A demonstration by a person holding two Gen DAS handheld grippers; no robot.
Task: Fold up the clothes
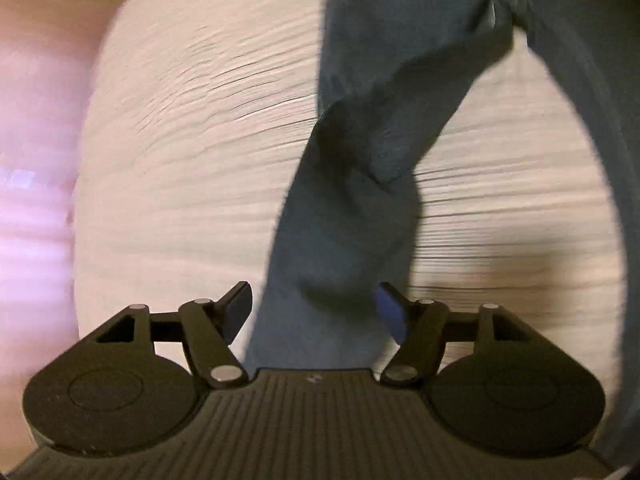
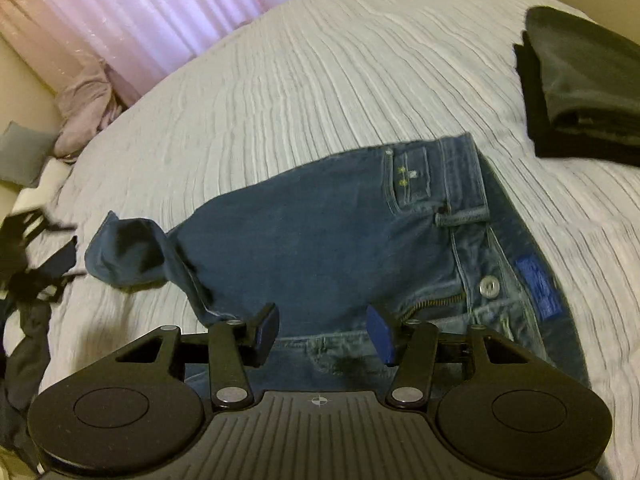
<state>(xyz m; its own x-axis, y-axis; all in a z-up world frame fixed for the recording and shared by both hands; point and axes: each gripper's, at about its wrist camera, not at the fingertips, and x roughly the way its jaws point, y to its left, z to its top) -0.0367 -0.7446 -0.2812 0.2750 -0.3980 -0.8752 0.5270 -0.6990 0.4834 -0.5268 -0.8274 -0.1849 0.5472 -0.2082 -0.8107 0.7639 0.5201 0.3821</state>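
Blue jeans (image 2: pixel 320 240) lie on the white ribbed bedspread (image 2: pixel 320 80), waistband and button (image 2: pixel 489 286) toward the right, a leg end curled up at the left (image 2: pixel 124 256). My right gripper (image 2: pixel 322 330) is open and hovers just above the jeans near the zipper. In the blurred left wrist view, a twisted jeans leg (image 1: pixel 344 220) runs between the fingers of my left gripper (image 1: pixel 316 312), whose jaws stand apart. Whether the cloth is pinched there is hidden.
A folded dark garment (image 2: pixel 580 88) lies on the bed at the far right. A heap of dark clothes (image 2: pixel 28 300) sits at the bed's left edge. Pink curtains (image 2: pixel 140 8) and a pink bundle (image 2: pixel 84 112) are behind the bed.
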